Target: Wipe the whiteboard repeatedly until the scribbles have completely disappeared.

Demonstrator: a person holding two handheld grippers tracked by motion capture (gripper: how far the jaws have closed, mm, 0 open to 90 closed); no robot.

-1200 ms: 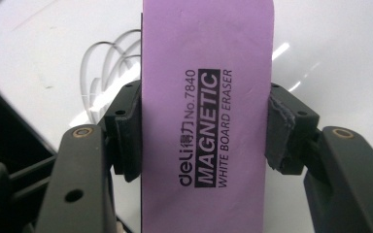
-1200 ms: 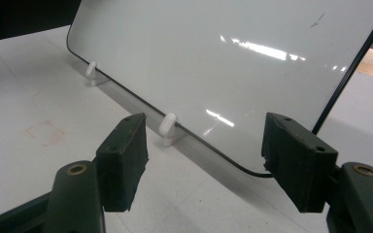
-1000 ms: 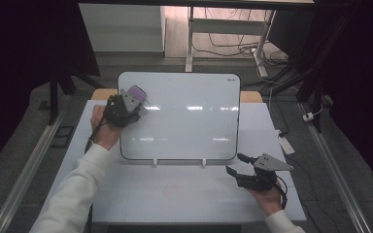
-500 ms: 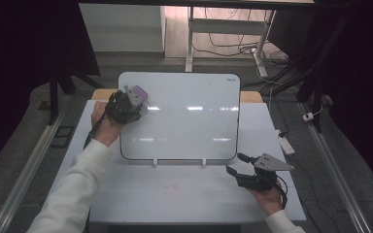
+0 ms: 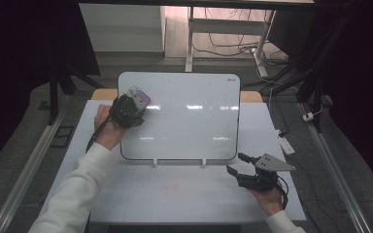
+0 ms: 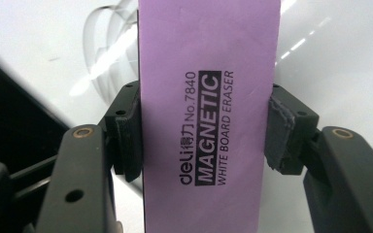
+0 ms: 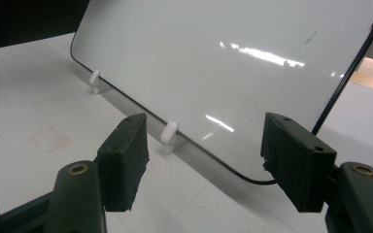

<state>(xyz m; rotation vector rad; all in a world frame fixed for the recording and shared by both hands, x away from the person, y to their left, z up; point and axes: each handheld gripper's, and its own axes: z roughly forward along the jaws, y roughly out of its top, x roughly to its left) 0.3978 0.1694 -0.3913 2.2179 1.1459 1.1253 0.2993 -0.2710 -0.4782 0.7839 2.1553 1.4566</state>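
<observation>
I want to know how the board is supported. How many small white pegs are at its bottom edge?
2. One white peg sits under the whiteboard toward its lower left, the other peg toward its lower right, nearer the right gripper. More supports may be hidden behind the board.

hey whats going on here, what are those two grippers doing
A person works at a white table with a gripper in each hand. The left gripper is shut on a purple magnetic whiteboard eraser, held at the upper left of a propped-up white whiteboard. The right gripper rests open and empty on the table near the board's lower right corner.
</observation>
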